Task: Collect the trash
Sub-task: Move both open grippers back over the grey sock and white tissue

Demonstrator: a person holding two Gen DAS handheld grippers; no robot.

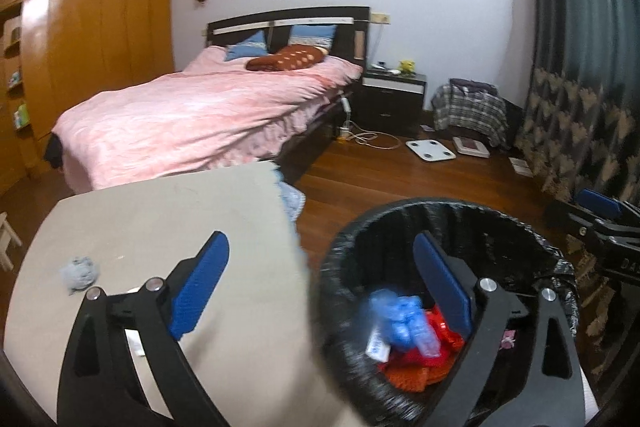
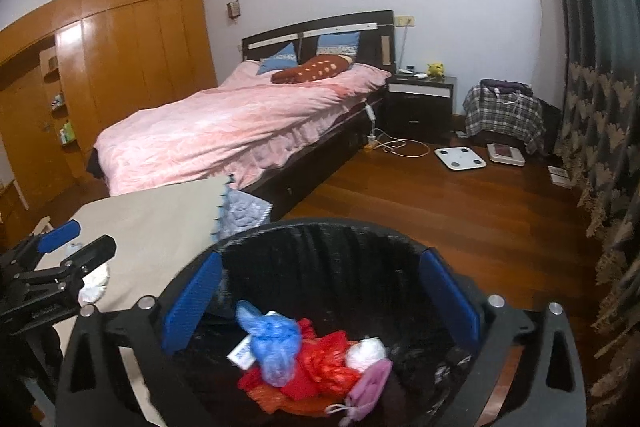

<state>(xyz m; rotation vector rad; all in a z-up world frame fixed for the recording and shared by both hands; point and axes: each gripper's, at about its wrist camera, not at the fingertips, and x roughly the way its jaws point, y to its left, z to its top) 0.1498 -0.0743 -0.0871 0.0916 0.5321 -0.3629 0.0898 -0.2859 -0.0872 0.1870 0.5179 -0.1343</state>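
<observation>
Over on the left wrist view, the left gripper (image 1: 320,291) has its jaws spread wide with nothing between them. Its left finger sits over the beige tabletop (image 1: 160,219), its right finger over the black-lined trash bin (image 1: 400,219). A crumpled grey wad (image 1: 79,271) lies on the table just outside the left jaw. Down in the bin, between the jaws toward the right one, there's a blue plastic bag (image 1: 400,319) on red wrappers (image 1: 420,359).

Right wrist view: the right gripper (image 2: 320,303) is wide open too and empty, both jaws straddling the bin, the trash pile straight below between them. A pink scrap (image 2: 370,383) and white wad (image 2: 366,349) sit nearer the right jaw.
</observation>
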